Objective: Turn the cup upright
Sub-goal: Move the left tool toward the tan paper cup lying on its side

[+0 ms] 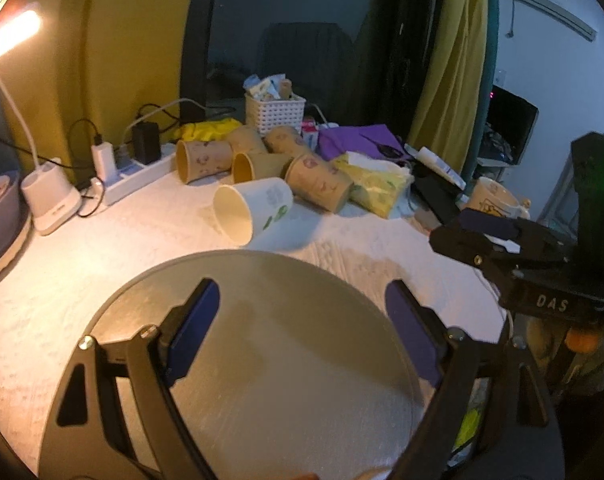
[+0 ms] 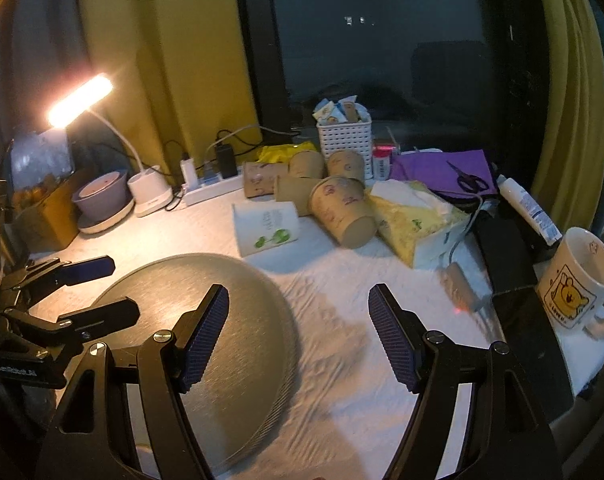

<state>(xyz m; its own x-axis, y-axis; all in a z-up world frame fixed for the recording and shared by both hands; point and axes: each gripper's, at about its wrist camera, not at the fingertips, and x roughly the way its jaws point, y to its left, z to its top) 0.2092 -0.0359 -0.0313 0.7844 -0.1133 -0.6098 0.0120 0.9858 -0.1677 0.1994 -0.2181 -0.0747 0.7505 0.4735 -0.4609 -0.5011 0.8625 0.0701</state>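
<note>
Both grippers, left (image 1: 302, 332) and right (image 2: 298, 336), gape empty; "DAS" label (image 1: 551, 303), seemingly.

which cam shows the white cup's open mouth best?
Left wrist: the white cup lies on its side with its open rim and pale inside facing that camera. The right wrist view shows the cup side-on, leaf print visible, the mouth turned away.

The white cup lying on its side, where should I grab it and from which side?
Grip the white cup across its side wall near the open rim, coming from above with the left gripper. It lies sideways, mouth toward the left camera, nearest the round tray.
</note>
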